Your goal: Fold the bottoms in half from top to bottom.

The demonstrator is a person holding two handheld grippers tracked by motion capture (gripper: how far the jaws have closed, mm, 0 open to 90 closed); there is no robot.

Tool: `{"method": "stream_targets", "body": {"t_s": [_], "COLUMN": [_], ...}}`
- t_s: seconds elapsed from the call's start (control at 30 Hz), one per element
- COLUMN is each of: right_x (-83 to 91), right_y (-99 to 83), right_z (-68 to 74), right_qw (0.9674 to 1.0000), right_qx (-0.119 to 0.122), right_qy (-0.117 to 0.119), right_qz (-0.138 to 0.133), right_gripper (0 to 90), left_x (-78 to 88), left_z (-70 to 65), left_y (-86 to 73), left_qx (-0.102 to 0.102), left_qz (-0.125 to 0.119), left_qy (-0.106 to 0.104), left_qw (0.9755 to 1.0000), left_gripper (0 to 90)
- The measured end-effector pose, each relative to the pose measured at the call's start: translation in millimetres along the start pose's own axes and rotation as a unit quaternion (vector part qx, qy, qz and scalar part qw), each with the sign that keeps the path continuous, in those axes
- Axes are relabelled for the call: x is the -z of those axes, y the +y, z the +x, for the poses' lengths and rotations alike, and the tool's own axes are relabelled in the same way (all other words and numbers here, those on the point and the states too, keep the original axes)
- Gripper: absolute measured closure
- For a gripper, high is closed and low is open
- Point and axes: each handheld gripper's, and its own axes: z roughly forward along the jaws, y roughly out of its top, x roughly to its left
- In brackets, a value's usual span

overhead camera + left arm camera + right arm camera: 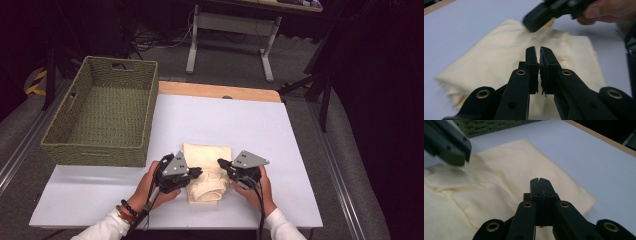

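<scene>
**A:** Where was the cloth (207, 172) at that point?

**B:** One cream cloth, lying near the front edge of the desk (240, 125), about midway between its left and right edges. It lay in a folded stack, flat at the far end and bunched at the near end between the two grippers.

**A:** And the grippers?

**B:** Two. The left gripper (539, 53) sat at the cloth's left side, its jaws nearly together with a thin slit between them and nothing in that slit. The right gripper (540, 181) sat at the cloth's right side, jaws pressed fully together, also with no fabric caught. Both tips pointed inward toward the bunched part, just above the cloth.

**A:** So how far along was the work?

**B:** My judgement: the folding looked mostly done, since the far portion lay neat and layered. The rumpled near end seemed to need tidying or one more fold.

**A:** Anything else counted?

**B:** One green woven basket (100, 145) at the desk's left edge, overhanging the far left corner, with nothing inside. If the cloth was meant to go in there, that step wasn't done; the cloth lay just beside the basket's near right corner, apart from it.
</scene>
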Motion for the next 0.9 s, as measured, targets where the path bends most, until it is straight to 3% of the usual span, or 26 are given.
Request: {"method": "stream_targets", "body": {"t_s": [0.07, 0.1, 0.13, 0.23, 0.33, 0.43, 0.67, 0.73, 0.9], "right_x": [-5.6, -5.6, -10.9, -17.2, -21.3, -19.8, -6.8, -4.9, -2.8], "right_y": [4.7, 4.7, 4.9, 0.2, -5.9, -10.6, -22.2, -24.7, -27.2], "right_z": [6.2, 6.2, 15.4, 20.5, 17.5, 11.0, -7.3, -11.7, -19.7], "right_qw": [0.9992, 0.9992, 0.9976, 0.9954, 0.9946, 0.9952, 0.9977, 0.9973, 0.9957], "right_qx": [0.015, 0.015, 0.037, 0.052, 0.045, 0.036, 0.018, 0.021, 0.003], "right_qy": [0.037, 0.037, 0.055, 0.069, 0.073, 0.067, 0.018, -0.004, -0.045], "right_qz": [0.006, 0.006, 0.018, 0.043, 0.058, 0.062, 0.063, 0.070, 0.081], "right_gripper": [90.0, 90.0, 90.0, 90.0, 90.0, 90.0, 90.0, 90.0, 90.0], "left_x": [-5.8, -5.8, -9.0, -9.6, -11.7, -12.8, -13.2, -13.3, -14.1], "left_z": [-7.4, -7.4, -9.7, -9.6, -13.1, -14.7, -14.8, -14.8, -14.6], "left_y": [-1.5, -1.5, -4.1, -7.2, -10.6, -10.8, -12.7, -12.9, -12.8], "left_qx": [-0.017, -0.017, -0.019, -0.011, -0.017, -0.021, -0.020, -0.022, -0.020], "left_qz": [0.023, 0.023, 0.029, 0.034, 0.042, 0.044, 0.042, 0.039, 0.039], "left_qy": [-0.009, -0.009, -0.017, -0.033, -0.046, -0.049, -0.055, -0.053, -0.054], "left_qw": [0.9996, 0.9996, 0.9993, 0.9988, 0.9979, 0.9976, 0.9974, 0.9975, 0.9976], "left_gripper": [85.2, 85.6, 86.2, 88.1, 89.5, 89.6, 89.6, 89.6, 89.6]}}
